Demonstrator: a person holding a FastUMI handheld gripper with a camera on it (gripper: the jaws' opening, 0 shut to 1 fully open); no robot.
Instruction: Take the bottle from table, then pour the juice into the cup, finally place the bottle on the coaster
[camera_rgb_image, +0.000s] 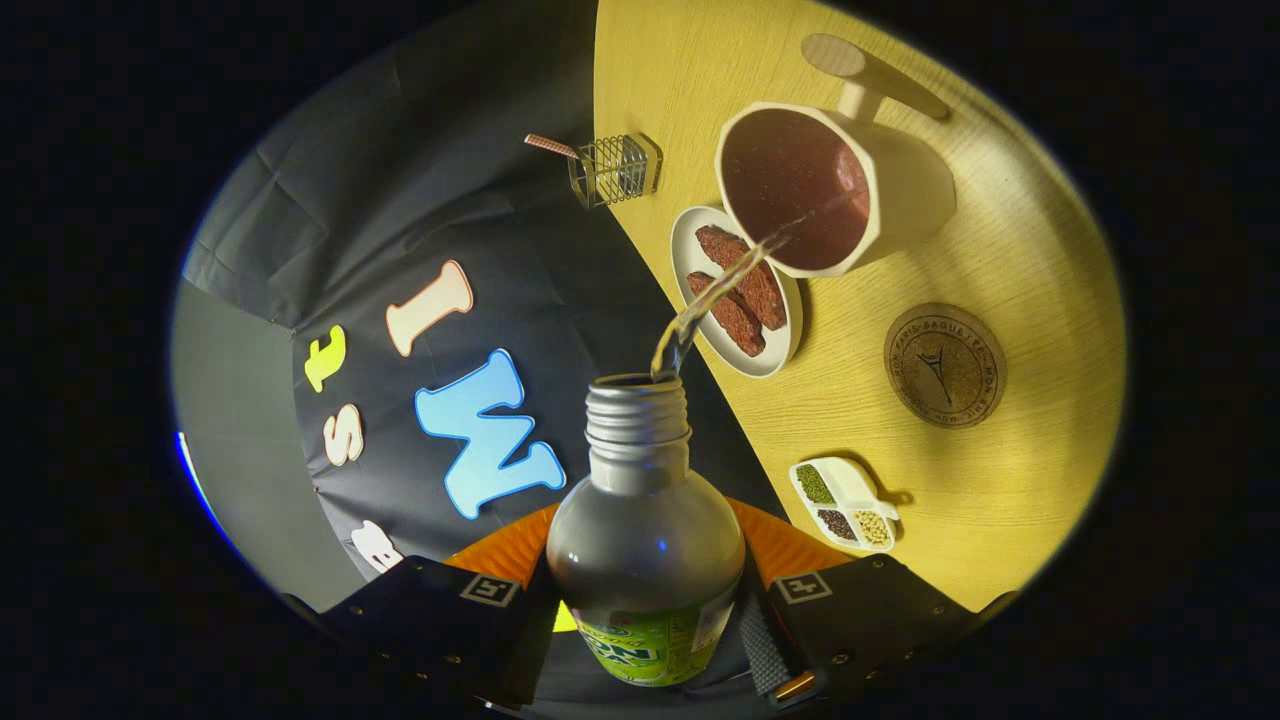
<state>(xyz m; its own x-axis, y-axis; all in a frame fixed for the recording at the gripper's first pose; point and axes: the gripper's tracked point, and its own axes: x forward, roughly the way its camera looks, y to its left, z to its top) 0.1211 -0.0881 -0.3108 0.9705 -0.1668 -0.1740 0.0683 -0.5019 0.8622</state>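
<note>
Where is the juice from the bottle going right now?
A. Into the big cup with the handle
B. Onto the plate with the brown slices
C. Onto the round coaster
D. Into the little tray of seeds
A: a thin stream leaves the open bottle, held tilted between the gripper fingers, passes over the plate and lands in the cup, already filled with dark juice. The coaster lies bare beside it.
</note>
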